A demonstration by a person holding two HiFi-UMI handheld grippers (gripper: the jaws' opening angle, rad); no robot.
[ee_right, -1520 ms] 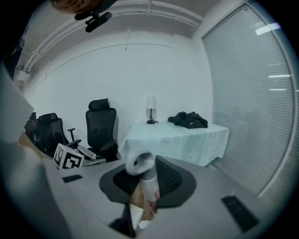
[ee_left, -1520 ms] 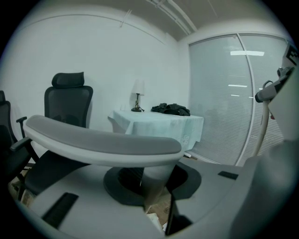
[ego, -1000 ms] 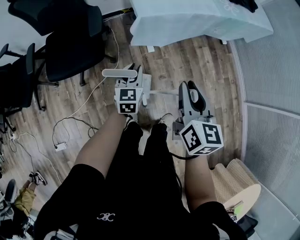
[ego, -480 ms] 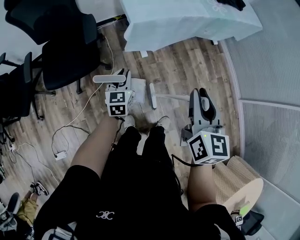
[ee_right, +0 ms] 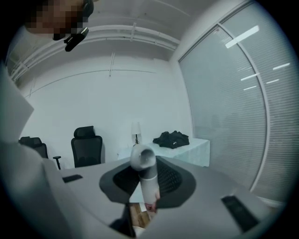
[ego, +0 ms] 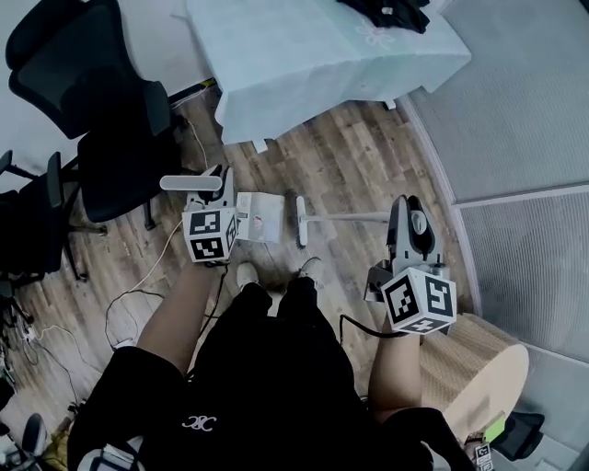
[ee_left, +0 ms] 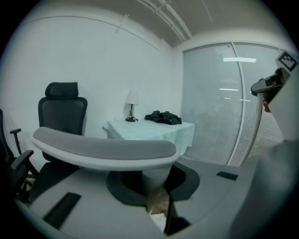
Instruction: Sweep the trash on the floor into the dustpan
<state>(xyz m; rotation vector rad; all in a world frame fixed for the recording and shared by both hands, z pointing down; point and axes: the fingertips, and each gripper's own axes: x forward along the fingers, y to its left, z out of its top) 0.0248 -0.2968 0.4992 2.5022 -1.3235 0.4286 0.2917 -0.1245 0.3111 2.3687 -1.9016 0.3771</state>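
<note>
In the head view my left gripper is shut on the flat grey-white handle of a white dustpan, which hangs low over the wooden floor. The left gripper view shows that handle lying crosswise in the jaws. My right gripper is shut on the white broom handle, which runs left to the narrow broom head just right of the dustpan. The handle's tube end stands between the jaws in the right gripper view. I cannot make out any trash on the floor.
A table with a pale green cloth and dark clothes stands ahead. Black office chairs and floor cables are at the left. A woven round basket sits at the right, beside grey carpet. The person's shoes stand below the dustpan.
The two grippers have drawn apart: the left with the dustpan went left, the right moved right and down. The broom now lies nearly level. The head camera has tilted toward the table.
</note>
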